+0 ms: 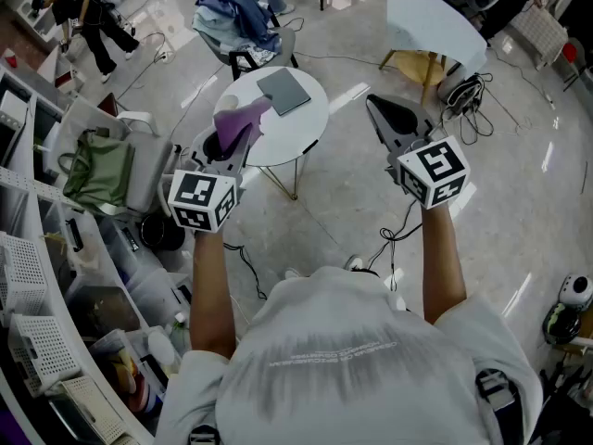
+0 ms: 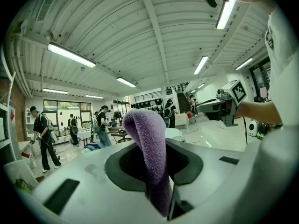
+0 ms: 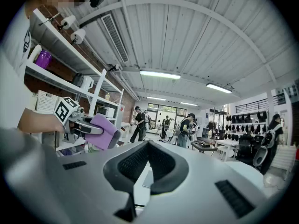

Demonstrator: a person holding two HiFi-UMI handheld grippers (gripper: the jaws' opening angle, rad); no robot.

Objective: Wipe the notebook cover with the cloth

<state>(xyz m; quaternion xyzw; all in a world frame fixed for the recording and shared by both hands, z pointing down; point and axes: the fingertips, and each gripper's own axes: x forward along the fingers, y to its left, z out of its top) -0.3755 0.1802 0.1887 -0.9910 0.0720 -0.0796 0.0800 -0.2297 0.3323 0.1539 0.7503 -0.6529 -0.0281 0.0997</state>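
Note:
A grey notebook [image 1: 283, 91] lies on a small round white table [image 1: 306, 135] on the floor below me. A purple cloth [image 1: 243, 119] is clamped in my left gripper [image 1: 229, 142], which is held up in the air over the table's left edge. In the left gripper view the cloth [image 2: 147, 153] stands up between the shut jaws and folds over at the top. My right gripper [image 1: 382, 111] hovers to the right of the table, its jaws shut to a point with nothing between them. In the right gripper view the left gripper [image 3: 86, 126] shows with the cloth [image 3: 102, 130].
Shelves with baskets and a green bag [image 1: 97, 170] line the left side. A chair piled with clothes [image 1: 236, 21] stands behind the round table. A second white table [image 1: 434, 24] and cables [image 1: 468, 95] are at the right. People stand in the far room.

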